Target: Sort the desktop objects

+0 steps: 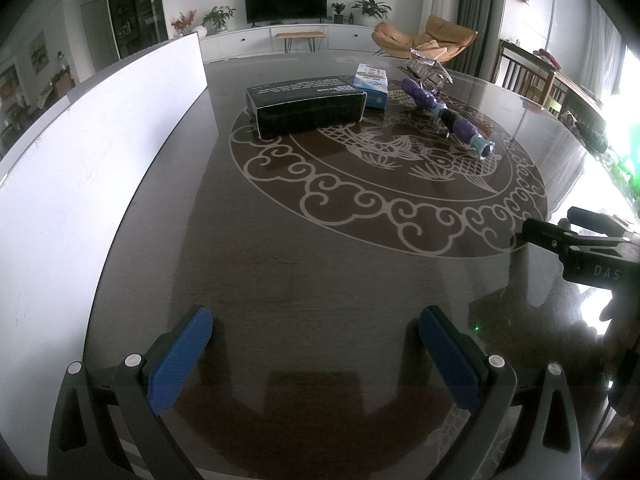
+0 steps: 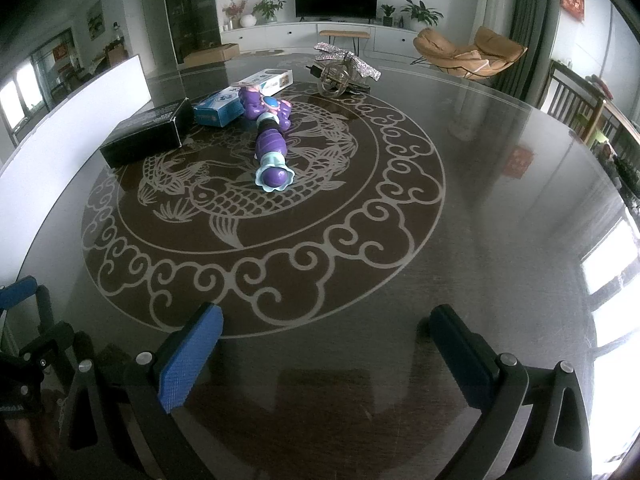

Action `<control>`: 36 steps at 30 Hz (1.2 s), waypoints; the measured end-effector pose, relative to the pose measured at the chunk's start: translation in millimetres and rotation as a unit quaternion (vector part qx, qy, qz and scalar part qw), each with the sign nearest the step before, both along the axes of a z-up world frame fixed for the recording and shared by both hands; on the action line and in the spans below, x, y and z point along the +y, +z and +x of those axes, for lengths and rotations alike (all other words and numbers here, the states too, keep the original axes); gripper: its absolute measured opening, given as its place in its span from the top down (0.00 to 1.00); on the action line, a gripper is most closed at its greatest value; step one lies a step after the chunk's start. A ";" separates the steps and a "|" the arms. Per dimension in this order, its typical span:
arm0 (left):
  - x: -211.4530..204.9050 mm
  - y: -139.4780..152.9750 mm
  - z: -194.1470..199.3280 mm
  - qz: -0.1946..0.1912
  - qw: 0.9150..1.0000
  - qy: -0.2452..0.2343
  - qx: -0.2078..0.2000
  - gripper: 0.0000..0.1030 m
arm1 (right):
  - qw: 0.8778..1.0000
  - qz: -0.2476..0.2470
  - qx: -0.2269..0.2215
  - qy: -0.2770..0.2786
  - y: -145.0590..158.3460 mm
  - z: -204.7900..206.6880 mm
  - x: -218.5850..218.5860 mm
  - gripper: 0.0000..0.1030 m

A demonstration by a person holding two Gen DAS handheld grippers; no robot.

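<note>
Nearest, at the front edge of the counter (image 1: pixel 320 280), both tools hang just above the bare glass with nothing between their blue pads. The left tool (image 1: pixel 316 354) is spread wide and empty; the right tool (image 2: pixel 326 354) is likewise released. Each shows at the margin of the other's view, so they sit side by side, likely a ready pose before the first reach.

Further in, over the fish pattern at the counter's middle, lies the purple toy (image 2: pixel 267 136), long and jointed, its flared end pointing toward the tools. Being closest and lying clear on its near end, it looks the easiest first pick for the right tool.

Left of it rests the black box (image 1: pixel 306 106) on its long side, and just behind, touching or nearly so, the blue box (image 1: pixel 372 86). In the right view a white box (image 2: pixel 269 81) shows behind the toy.

Toward the far edge stands a clear holder with foil (image 2: pixel 345 66), apart from the rest.

Along the left edge runs a white board (image 1: pixel 100 152), upright; whether it marks the sorting place cannot be told
</note>
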State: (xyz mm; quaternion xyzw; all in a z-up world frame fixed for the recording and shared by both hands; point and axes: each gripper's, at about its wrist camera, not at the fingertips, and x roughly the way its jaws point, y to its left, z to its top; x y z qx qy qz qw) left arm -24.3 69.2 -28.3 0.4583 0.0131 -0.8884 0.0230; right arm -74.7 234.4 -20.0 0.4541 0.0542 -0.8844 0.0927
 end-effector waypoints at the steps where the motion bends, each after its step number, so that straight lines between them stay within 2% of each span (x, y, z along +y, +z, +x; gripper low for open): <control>1: 0.0 0.0 0.1 0.000 1.000 0.000 0.000 0.00 | 1.000 0.000 0.000 0.000 0.0 0.0 0.0 0.00; 9: -1.2 0.7 2.5 0.000 1.000 -0.008 0.000 0.00 | 1.000 0.000 0.000 0.000 0.0 0.0 -0.1 0.00; 10: -1.5 1.1 2.5 -0.001 1.000 -0.020 -0.003 0.00 | 1.000 0.000 0.000 0.000 0.1 0.1 0.0 0.00; 12: -2.5 3.5 -4.4 -0.008 0.996 -0.084 -0.022 0.00 | 1.000 0.000 0.000 0.000 0.1 0.0 -0.1 0.00; 14: -2.7 8.6 -12.9 -0.046 0.992 -0.113 -0.026 0.00 | 1.000 0.000 0.000 0.000 0.2 0.1 0.0 0.00; 17: -12.8 20.0 -46.7 -0.104 0.984 -0.141 -0.024 0.00 | 1.000 0.000 0.000 0.000 0.2 0.1 0.0 0.00; 21: -25.8 21.3 -91.4 -0.136 0.980 -0.145 -0.026 0.00 | 1.000 0.000 0.000 0.000 0.0 -0.1 -0.1 0.00; 24: -31.1 19.2 -126.2 -0.119 0.981 -0.150 -0.042 0.00 | 1.000 0.000 0.000 0.000 -0.1 -0.2 -0.2 0.00; 27: -25.3 19.0 -155.5 -0.106 0.980 -0.163 -0.040 0.00 | 1.000 0.000 0.000 0.000 -0.1 -0.3 -0.2 0.00; 32: -16.1 19.6 -190.9 -0.140 0.976 -0.165 -0.007 0.00 | 1.000 0.000 0.000 0.000 0.0 -0.3 -0.1 0.00; 34: -12.5 15.2 -204.6 -0.140 0.975 -0.171 -0.013 0.00 | 1.000 0.000 0.000 0.000 -0.1 -0.4 -0.2 0.00; 36: -13.1 15.0 -211.3 -0.118 0.977 -0.179 -0.018 0.00 | 1.000 0.000 0.000 0.000 0.0 -0.4 -0.1 0.00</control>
